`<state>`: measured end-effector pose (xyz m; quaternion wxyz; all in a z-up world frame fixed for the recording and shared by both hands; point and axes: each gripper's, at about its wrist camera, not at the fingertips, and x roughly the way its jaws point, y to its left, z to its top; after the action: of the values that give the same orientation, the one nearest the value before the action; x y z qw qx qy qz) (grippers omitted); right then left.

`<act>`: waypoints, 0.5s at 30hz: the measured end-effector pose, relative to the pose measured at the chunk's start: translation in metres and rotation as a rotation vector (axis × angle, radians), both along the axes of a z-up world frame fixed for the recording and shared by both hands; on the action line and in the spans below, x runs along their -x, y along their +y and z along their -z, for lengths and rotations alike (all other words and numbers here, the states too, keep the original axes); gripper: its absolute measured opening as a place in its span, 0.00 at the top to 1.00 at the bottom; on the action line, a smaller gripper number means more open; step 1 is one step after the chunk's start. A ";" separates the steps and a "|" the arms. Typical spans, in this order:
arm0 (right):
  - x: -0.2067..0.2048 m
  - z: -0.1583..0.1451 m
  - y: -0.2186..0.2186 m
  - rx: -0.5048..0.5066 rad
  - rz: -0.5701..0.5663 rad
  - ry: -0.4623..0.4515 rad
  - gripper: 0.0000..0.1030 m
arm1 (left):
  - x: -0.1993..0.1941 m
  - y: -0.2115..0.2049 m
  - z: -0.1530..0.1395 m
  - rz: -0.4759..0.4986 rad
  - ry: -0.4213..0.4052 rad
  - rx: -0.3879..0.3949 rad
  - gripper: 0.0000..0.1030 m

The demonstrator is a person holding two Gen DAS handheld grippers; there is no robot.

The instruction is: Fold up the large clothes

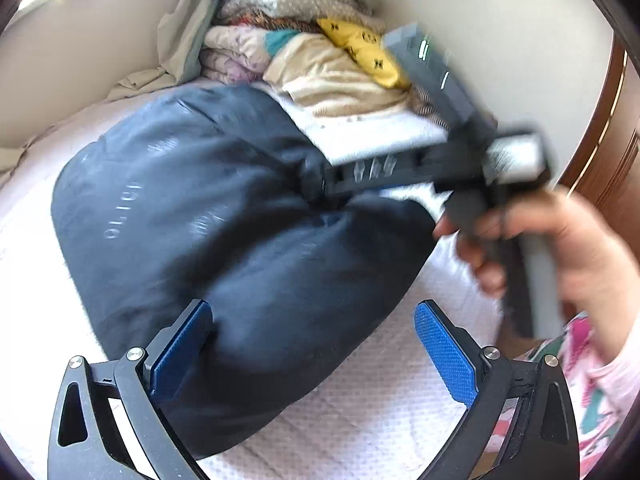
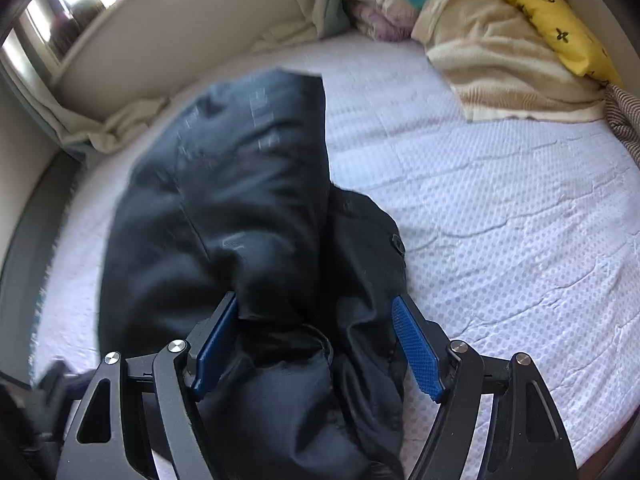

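Observation:
A large dark navy garment (image 1: 224,216) lies bunched on the white dotted bedsheet (image 1: 360,400), with faint pale lettering on it. My left gripper (image 1: 314,306) is open wide over the garment's near end, and its blue pads (image 1: 444,356) do not press the cloth. A hand (image 1: 560,248) holds my right gripper (image 1: 320,186), whose tips sit at a gathered fold on the garment's far side. In the right wrist view the same garment (image 2: 240,184) runs between the jaws of the right gripper (image 2: 316,298). Those jaws stand apart, with crumpled cloth loose between them.
A stack of folded blankets (image 1: 288,12), a cream blanket (image 2: 500,64) and a yellow pillow (image 2: 552,20) fill the far end of the bed. A beige padded wall (image 2: 180,40) borders the bed, a window (image 2: 44,28) is at the corner, and wooden furniture (image 1: 612,148) stands at the right.

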<state>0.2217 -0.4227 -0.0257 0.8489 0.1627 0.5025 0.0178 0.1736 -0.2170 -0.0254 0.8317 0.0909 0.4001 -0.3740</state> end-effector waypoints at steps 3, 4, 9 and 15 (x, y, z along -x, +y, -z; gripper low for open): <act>-0.003 0.005 0.000 0.005 0.007 0.007 0.28 | -0.012 0.015 0.000 -0.055 0.007 0.014 0.01; -0.003 0.004 0.000 0.001 0.010 0.007 0.28 | -0.017 0.018 0.004 -0.072 0.028 0.013 0.01; 0.006 -0.014 -0.002 -0.038 0.011 -0.013 0.28 | -0.023 0.016 0.022 -0.091 0.051 -0.043 0.02; 0.038 -0.055 0.005 -0.021 -0.054 -0.110 0.28 | -0.016 0.008 0.027 -0.083 0.013 -0.097 0.01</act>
<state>0.1838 -0.4179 0.0292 0.8727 0.1567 0.4592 0.0548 0.1899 -0.2089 -0.0525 0.8384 0.1121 0.4267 -0.3200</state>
